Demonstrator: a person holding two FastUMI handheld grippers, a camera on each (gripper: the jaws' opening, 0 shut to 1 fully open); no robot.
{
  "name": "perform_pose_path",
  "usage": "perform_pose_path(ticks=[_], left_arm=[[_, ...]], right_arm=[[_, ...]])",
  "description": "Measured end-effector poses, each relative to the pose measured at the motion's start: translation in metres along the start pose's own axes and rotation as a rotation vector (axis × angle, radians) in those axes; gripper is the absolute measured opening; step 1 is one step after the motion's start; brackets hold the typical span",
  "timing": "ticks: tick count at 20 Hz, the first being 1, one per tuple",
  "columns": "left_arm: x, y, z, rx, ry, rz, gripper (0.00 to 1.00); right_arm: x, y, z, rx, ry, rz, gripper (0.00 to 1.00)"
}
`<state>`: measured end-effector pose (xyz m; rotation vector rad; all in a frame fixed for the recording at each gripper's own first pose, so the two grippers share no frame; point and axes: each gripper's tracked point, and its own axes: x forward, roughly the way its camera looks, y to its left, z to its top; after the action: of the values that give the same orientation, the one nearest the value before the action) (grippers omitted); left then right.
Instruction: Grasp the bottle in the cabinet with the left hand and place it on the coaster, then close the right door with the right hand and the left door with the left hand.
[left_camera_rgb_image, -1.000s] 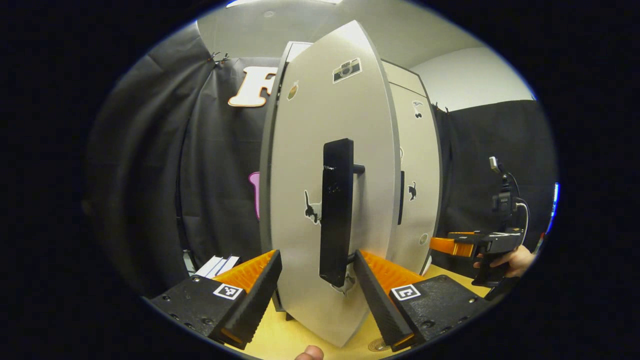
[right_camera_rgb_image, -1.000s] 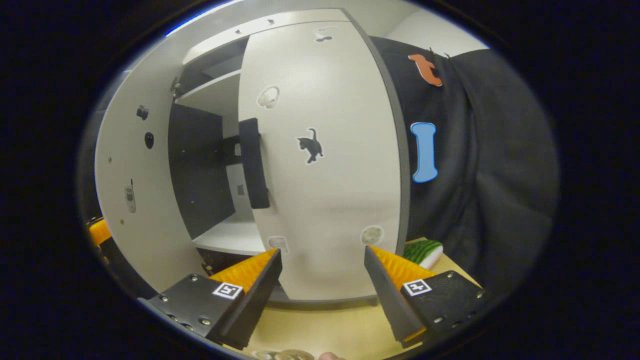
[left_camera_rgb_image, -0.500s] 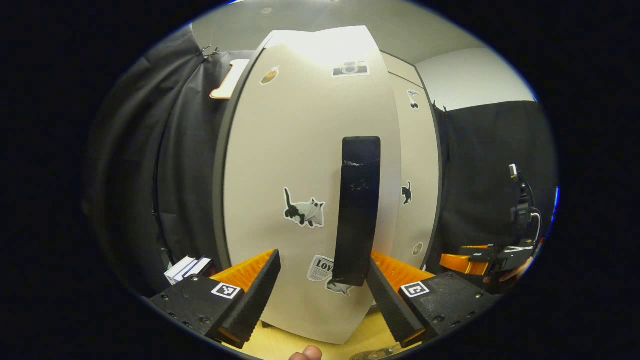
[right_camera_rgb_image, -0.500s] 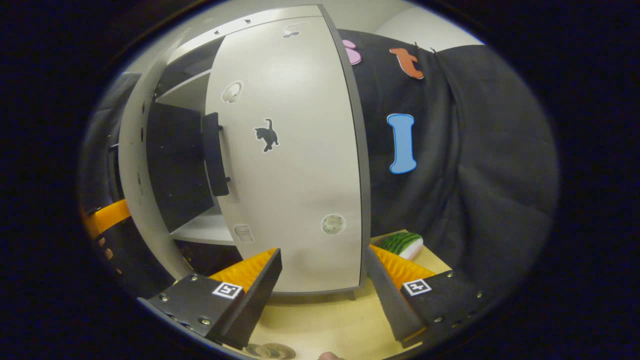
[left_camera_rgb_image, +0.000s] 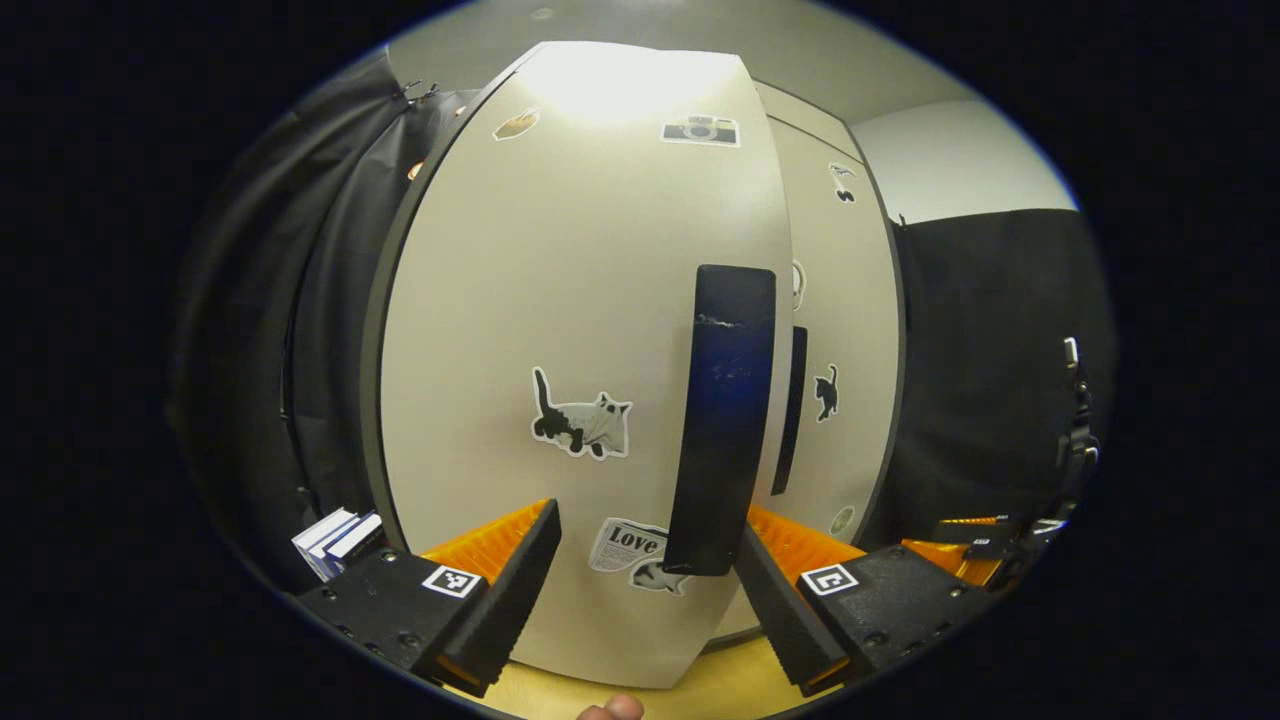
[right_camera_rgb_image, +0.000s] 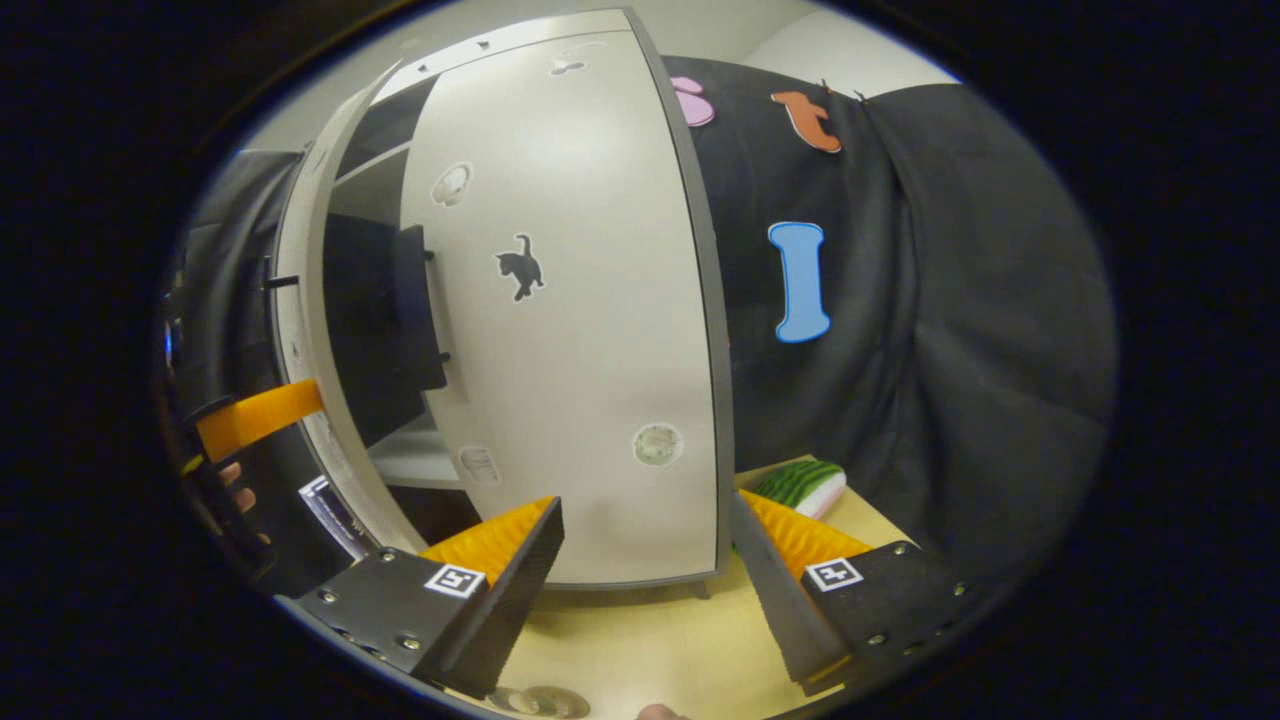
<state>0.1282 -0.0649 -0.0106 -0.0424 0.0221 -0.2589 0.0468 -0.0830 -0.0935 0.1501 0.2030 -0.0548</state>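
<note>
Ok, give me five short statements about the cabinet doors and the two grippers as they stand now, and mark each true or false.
1. The left gripper has its fingers spread, clamped on nothing. True.
2. The left door is fully shut. False: in the right gripper view a gap beside the right door shows shelves inside.
3. The left door's black handle stands vertical. True.
4. The right gripper is clamped on the right door's handle. False: its fingers are spread, short of the door.
5. A cat sticker is on the left door. True.

Pale grey left door (left_camera_rgb_image: 560, 300); black handle (left_camera_rgb_image: 722, 420); green-striped watermelon slice (right_camera_rgb_image: 805, 485)
</note>
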Motion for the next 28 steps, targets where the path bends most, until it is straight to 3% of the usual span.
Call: perform_pose_path(ticks=[5,14,18,22,28], left_arm=[[0.021,0.000,-0.001,0.016,-0.009,0.051,1.00],[0.037,-0.001,0.002,0.033,-0.025,0.208,1.00],[0.037,-0.004,-0.004,-0.010,-0.001,0.207,0.99],[0.011,-0.011,-0.001,-0.040,0.008,0.186,0.98],[-0.052,-0.021,0.010,0.020,0.006,0.206,0.96]], right_arm=[[-0.008,0.017,0.007,-0.005,-0.040,0.043,0.98],[-0.034,0.018,0.008,-0.006,-0.051,0.063,1.00],[-0.048,0.012,0.014,-0.024,-0.063,0.063,1.00],[-0.061,0.012,0.024,-0.021,-0.078,0.080,1.00],[-0.078,0.028,0.042,-0.024,-0.105,0.108,1.00]])
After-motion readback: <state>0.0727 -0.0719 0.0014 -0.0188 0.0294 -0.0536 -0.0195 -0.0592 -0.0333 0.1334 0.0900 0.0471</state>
